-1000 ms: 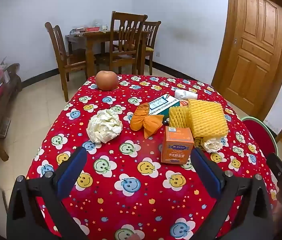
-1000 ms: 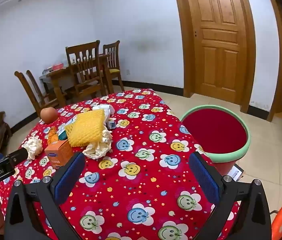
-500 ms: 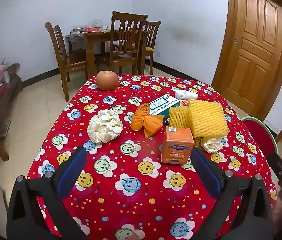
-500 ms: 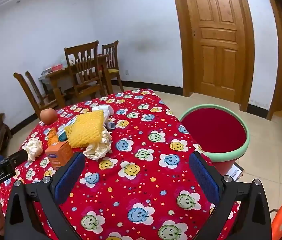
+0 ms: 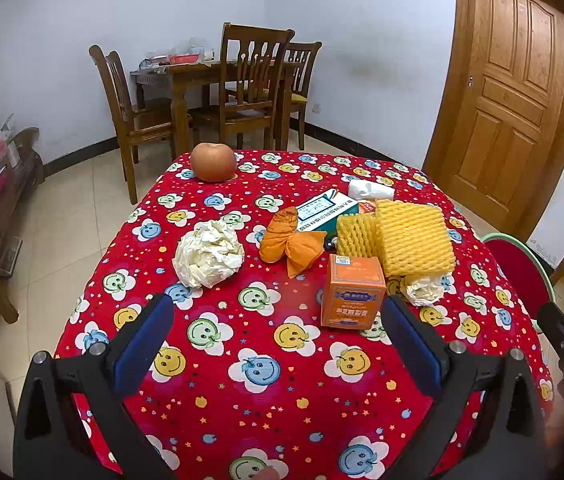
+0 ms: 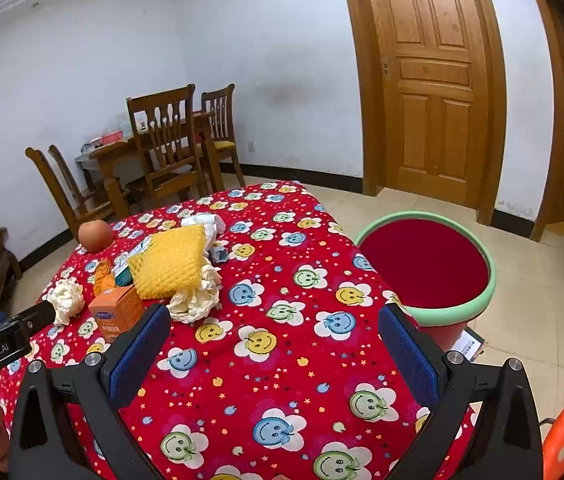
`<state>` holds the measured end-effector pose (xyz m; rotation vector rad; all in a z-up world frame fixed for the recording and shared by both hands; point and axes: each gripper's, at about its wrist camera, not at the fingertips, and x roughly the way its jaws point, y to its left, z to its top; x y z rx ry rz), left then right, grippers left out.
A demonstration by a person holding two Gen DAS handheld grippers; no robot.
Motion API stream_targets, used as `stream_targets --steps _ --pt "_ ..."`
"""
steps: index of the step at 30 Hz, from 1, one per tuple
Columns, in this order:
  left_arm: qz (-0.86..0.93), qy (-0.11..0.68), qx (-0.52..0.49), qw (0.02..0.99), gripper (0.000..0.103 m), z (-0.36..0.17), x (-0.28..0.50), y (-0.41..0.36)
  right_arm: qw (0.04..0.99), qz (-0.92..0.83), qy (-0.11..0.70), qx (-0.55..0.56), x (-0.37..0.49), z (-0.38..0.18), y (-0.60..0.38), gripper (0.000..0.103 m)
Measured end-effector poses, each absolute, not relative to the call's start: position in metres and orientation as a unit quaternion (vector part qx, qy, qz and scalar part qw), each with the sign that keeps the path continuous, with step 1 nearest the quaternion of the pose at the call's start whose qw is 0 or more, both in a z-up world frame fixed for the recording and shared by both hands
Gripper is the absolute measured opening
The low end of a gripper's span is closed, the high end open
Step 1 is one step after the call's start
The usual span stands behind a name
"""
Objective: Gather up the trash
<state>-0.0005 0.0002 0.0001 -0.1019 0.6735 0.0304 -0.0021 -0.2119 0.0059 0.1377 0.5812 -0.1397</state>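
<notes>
i hold both above the table (image 5: 242, 400): my left hand-held gripper (image 5: 278, 334) is spread wide and empty, and so is my right hand-held gripper (image 6: 274, 340). the trash lies ahead on the red cloth: a crumpled paper ball (image 5: 208, 253), an orange wrapper (image 5: 290, 242), an orange box (image 5: 352, 291) and yellow foam netting (image 5: 412, 236). the red bin (image 6: 426, 268) stands just beside the table's right edge.

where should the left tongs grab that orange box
Across the two side faces of the orange box, near its top, coming from above and in front. It stands upright with bare cloth on its left; the yellow foam net crowds only its back right.
</notes>
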Motion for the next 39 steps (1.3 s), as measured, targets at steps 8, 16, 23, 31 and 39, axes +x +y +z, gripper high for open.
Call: stream_targets --steps 8,16,23,31,39 --pt "0.015 0.331 -0.050 0.942 0.102 0.0001 -0.0004 0.0002 0.953 -0.068 0.288 0.067 -0.0030 0.0073 -0.2111 0.103" --pt "0.015 0.331 -0.050 0.942 0.102 0.0003 -0.0007 -0.0001 0.953 -0.067 0.288 0.068 -0.0031 0.0066 -0.2106 0.103" --pt "0.014 0.332 -0.051 0.942 0.102 0.0001 -0.0005 0.0000 0.952 -0.066 0.290 0.070 -0.0030 0.0061 -0.2100 0.103" --pt "0.014 0.332 -0.051 0.942 0.102 0.0005 -0.0008 -0.0013 0.952 -0.065 0.292 0.069 -0.0022 0.0039 -0.2090 0.103" --pt "0.014 0.332 -0.051 0.942 0.102 0.0005 -0.0008 -0.0010 0.951 -0.064 0.293 0.072 -0.0020 0.0022 -0.2092 0.103"
